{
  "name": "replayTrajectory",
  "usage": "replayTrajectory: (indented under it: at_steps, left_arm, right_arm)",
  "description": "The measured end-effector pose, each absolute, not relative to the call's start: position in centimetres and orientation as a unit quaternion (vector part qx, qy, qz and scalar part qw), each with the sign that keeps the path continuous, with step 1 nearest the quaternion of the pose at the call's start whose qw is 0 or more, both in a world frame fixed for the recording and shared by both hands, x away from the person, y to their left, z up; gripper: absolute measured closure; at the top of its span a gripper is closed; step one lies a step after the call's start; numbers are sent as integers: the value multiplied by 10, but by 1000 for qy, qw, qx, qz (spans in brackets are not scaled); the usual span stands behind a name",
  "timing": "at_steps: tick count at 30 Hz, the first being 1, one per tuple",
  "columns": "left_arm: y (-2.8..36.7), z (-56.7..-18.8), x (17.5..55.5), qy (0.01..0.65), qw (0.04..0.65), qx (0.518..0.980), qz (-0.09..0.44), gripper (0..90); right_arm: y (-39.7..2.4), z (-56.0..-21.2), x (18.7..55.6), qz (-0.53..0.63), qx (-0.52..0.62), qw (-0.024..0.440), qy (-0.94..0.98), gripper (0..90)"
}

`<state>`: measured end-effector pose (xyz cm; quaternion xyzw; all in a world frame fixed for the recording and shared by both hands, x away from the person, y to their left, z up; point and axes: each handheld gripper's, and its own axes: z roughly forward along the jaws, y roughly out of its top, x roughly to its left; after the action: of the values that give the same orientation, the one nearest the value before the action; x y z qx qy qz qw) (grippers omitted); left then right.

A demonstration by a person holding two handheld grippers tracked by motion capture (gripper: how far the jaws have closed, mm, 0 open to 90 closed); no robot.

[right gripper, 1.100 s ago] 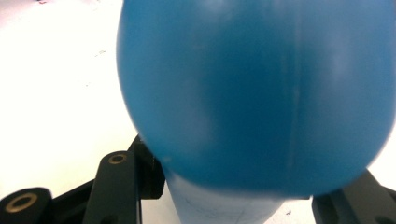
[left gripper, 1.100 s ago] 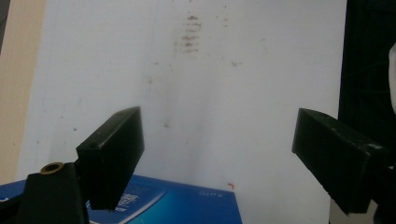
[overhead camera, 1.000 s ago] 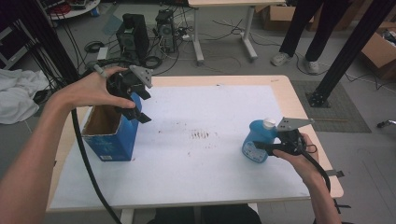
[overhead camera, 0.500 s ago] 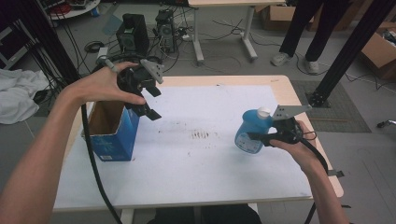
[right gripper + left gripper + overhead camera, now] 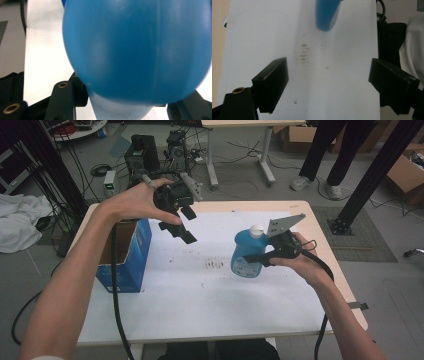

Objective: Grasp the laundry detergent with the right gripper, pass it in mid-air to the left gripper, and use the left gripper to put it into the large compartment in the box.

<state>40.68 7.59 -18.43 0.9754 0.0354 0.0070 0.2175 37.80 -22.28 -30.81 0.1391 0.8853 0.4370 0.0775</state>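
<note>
A blue plastic bottle [image 5: 247, 252] with a white cap hangs above the white table top [image 5: 200, 295], and my right gripper [image 5: 260, 256] is shut on it from the right side. In the right gripper view the bottle [image 5: 140, 50] bulges large between the black jaws. My left gripper [image 5: 182, 227] is held in the air beside the blue box, over the table's back left, its jaws wide apart with nothing between them. In the left gripper view the jaws frame the table [image 5: 262, 37], and the bottle's bottom [image 5: 327, 15] hangs at the top.
An open blue cardboard box [image 5: 125, 255] stands at the table's left edge. Dark smudges [image 5: 215, 265] mark the middle of the table top. Cables and equipment lie on the floor behind; a second table [image 5: 240, 125] and a standing person's legs [image 5: 330, 150] are farther back.
My right gripper has lifted the bottle off the table and carried it left. My left gripper has moved right, away from the box and out over the table.
</note>
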Motion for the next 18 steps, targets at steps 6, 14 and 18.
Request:
replayTrajectory:
  at_steps: [6,14,18]
  left_arm:
    - [55,-191,412,29,209,977,-10,170]
    - [38,-198,414,20,204,979,-16,170]
    - [29,-203,409,15,206,978,-21,169]
  right_arm:
    - [-200,-304,386,431,105,61,894,459]
    - [-176,-307,389,434,73,39,897,459]
    - [-166,-309,390,437,64,33,896,459]
